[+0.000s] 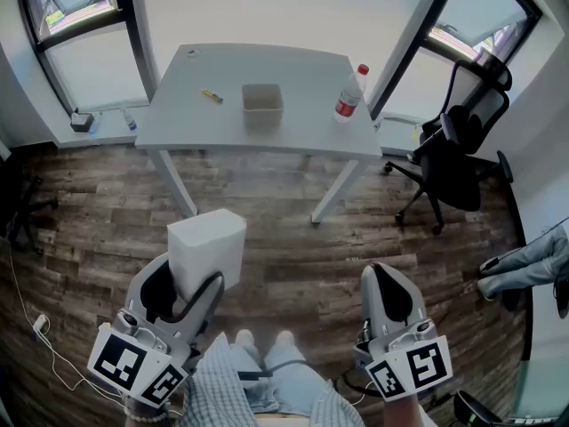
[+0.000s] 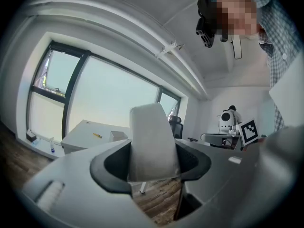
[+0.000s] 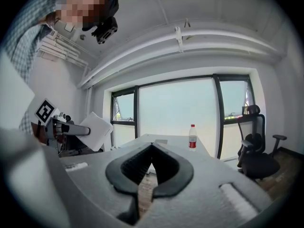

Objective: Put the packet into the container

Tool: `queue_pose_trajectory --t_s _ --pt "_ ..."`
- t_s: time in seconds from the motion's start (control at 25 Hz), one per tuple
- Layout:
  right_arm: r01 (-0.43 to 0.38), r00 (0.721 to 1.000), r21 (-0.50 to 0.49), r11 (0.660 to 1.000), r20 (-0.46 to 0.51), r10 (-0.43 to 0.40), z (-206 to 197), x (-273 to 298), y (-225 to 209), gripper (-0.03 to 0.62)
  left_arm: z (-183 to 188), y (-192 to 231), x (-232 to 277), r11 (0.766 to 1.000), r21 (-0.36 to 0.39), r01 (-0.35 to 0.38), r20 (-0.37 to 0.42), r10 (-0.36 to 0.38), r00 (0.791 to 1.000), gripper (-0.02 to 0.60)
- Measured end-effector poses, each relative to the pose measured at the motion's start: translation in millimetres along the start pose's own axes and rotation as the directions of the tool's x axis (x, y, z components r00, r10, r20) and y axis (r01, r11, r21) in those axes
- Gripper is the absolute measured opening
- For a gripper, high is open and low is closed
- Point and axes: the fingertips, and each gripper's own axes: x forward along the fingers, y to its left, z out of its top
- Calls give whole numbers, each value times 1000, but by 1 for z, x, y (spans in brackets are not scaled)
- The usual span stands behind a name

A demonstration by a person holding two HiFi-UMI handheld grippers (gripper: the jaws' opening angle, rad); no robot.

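Note:
A white packet (image 1: 209,247) stands up between the jaws of my left gripper (image 1: 188,283), which is shut on its lower end, low at the left over the wooden floor. In the left gripper view the packet (image 2: 152,141) fills the gap of that gripper (image 2: 152,161). The container (image 1: 262,100), a small pale open box, sits mid-table on the white table (image 1: 293,132), far ahead; it also shows small in the left gripper view (image 2: 118,136). My right gripper (image 1: 388,285) hangs low at the right, shut and empty, its jaws meeting in its own view (image 3: 152,148).
On the table a water bottle (image 1: 351,93) with a red cap stands right of the container, and a small yellow item (image 1: 211,95) lies left of it. A black office chair (image 1: 462,145) stands at the right. A person's leg (image 1: 524,269) reaches in at the right edge.

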Motion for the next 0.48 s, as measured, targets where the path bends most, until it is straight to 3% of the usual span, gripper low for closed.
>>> queue_pose_trajectory --t_s 0.48 --pt "64 998 -3 998 22 -64 0 -8 17 0 12 14 -11 999 0 37 26 -37 999 259"
